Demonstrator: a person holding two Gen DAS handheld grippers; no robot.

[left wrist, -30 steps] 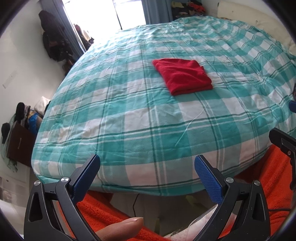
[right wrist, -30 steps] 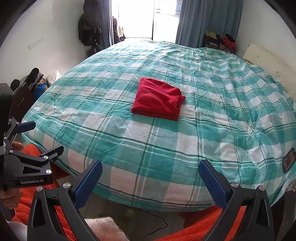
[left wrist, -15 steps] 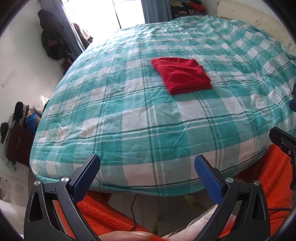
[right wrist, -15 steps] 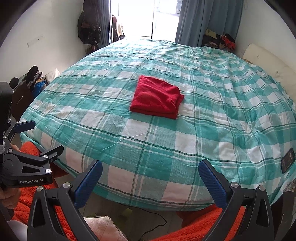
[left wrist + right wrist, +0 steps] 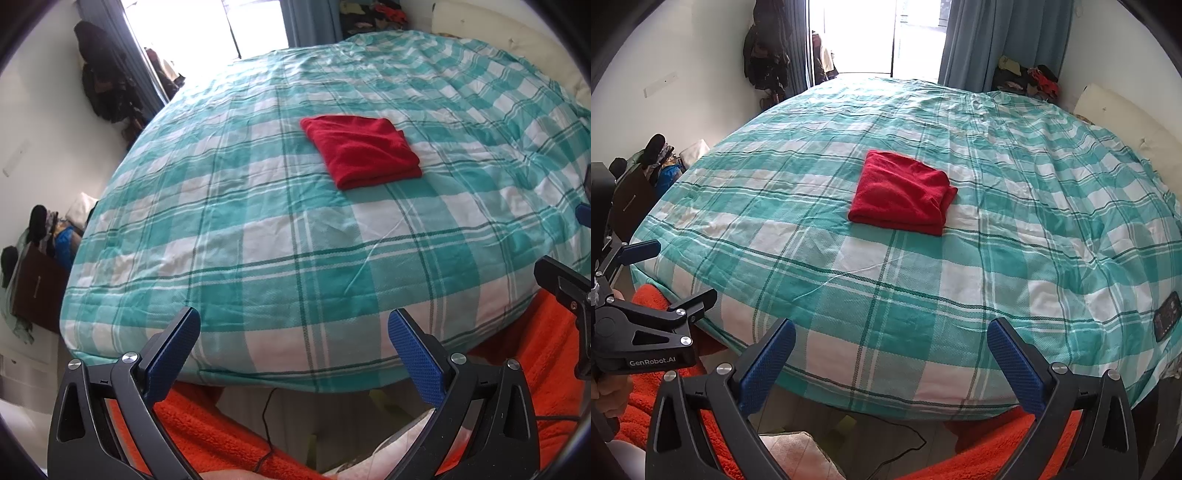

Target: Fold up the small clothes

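A red garment (image 5: 364, 149) (image 5: 903, 192) lies folded into a neat rectangle near the middle of the bed with the teal and white checked cover (image 5: 258, 240) (image 5: 1015, 240). My left gripper (image 5: 293, 325) is open and holds nothing, back at the bed's near edge, far short of the garment. My right gripper (image 5: 892, 334) is also open with nothing in it, held at the same near edge. The left gripper (image 5: 646, 280) shows from the side at the left of the right wrist view. Part of the right gripper (image 5: 569, 291) shows at the right edge of the left wrist view.
An orange fleece cloth (image 5: 207, 432) (image 5: 997, 454) covers the person's lap below both grippers. A dark phone (image 5: 1167, 315) lies on the bed's right edge. Clothes hang by the window (image 5: 764, 55), and clutter (image 5: 37, 236) sits on the floor at left.
Both views have drifted slightly; the garment sits a little higher and further left in frame. The finger seen under the left gripper has slipped almost out of view. Both grippers stay open.
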